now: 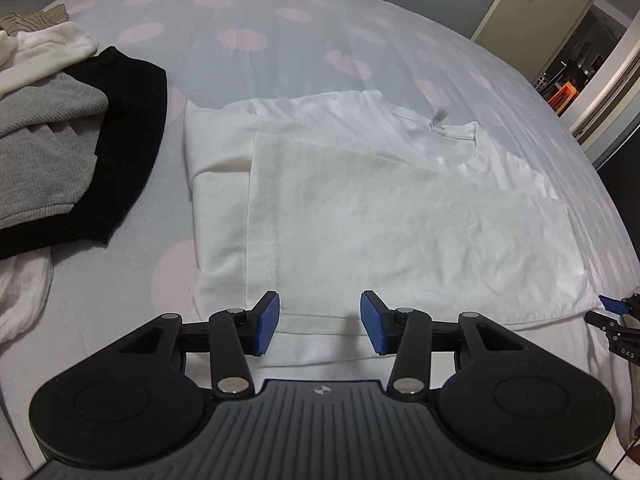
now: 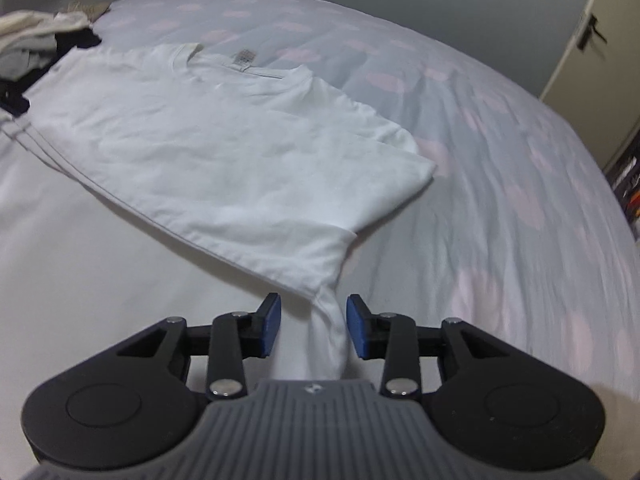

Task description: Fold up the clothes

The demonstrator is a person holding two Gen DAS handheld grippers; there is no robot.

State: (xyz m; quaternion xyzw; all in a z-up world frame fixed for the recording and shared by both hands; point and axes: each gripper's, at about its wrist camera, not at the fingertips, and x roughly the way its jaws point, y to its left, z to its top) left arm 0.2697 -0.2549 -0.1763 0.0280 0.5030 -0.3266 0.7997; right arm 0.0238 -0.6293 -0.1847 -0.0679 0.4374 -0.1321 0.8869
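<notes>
Left wrist view: at the bottom centre of the frame the left gripper (image 1: 320, 322) has its blue pads spread wide, with nothing between them, poised over the near hem of the white T-shirt (image 1: 360, 208). That shirt lies partly folded across the middle of the frame on the bed (image 1: 280, 20), its collar and label toward the upper right. A pile of clothes (image 1: 60, 152), grey over black, sits at the left edge. At the lower right edge the right gripper (image 1: 612, 312) shows beside the shirt's corner. An open door (image 1: 532, 4) stands in the upper right.

Right wrist view: the right gripper (image 2: 314, 326) is parted too, a bunched corner of the T-shirt (image 2: 224, 152) rising between its pads without being clamped. The pile (image 2: 36, 48) lies at the upper left.
</notes>
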